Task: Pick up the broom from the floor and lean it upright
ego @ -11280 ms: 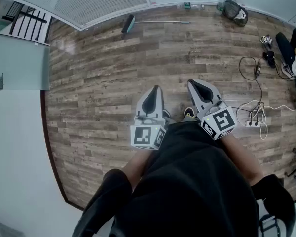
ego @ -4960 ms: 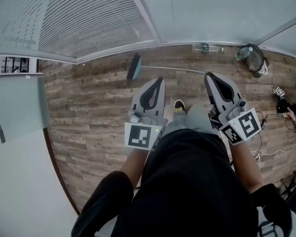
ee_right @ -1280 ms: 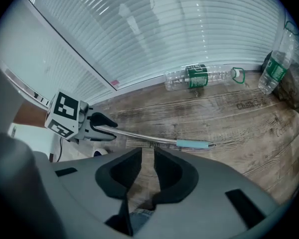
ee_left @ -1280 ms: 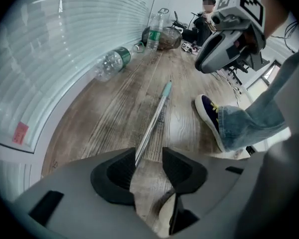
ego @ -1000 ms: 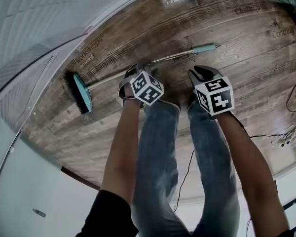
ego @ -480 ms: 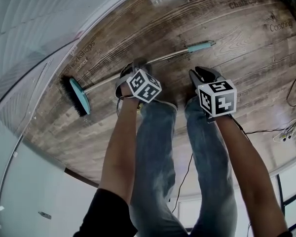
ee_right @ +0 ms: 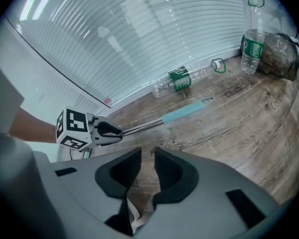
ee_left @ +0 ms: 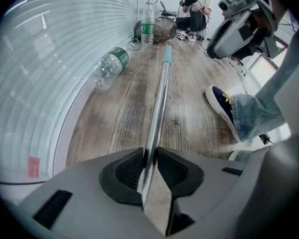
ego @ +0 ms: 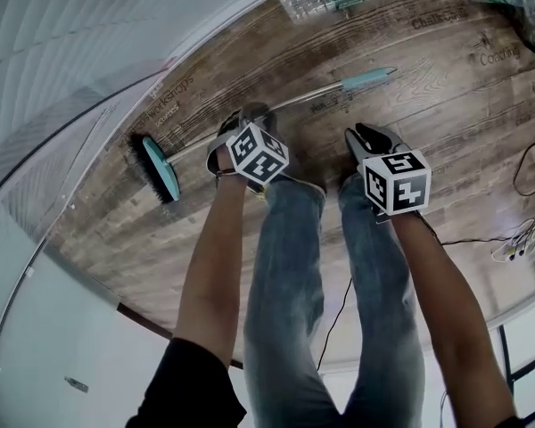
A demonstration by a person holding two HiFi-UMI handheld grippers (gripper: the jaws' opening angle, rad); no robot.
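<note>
A wood-plank floor fills the head view, bounded from 9 to 12 o'clock by a ribbed glass wall. A person in blue jeans bends over it, both bare arms reaching down.

The broom stretches across the boards just ahead of the person's feet. Its teal brush head lies at 9 o'clock of the left claw, and its teal grip end points to 2 o'clock. The left claw's jaws have just been closing. The broom's metal shaft stands between them with both dark pads pressed against it, roughly a third of the way along from the brush head. Whether the broom is clear of the floor cannot be told.

The right claw hangs at 3 o'clock of the left one, near the shaft but off it. Its jaws stand a narrow gap apart with nothing between them.

A dark bag sits by the wall at 2 o'clock in the right gripper view, with an upright plastic bottle just beside it. A second clear bottle lies on its side along the wall at 12 o'clock. A navy shoe plants at 3 o'clock of the shaft. Cables trail at 3 o'clock in the head view.
</note>
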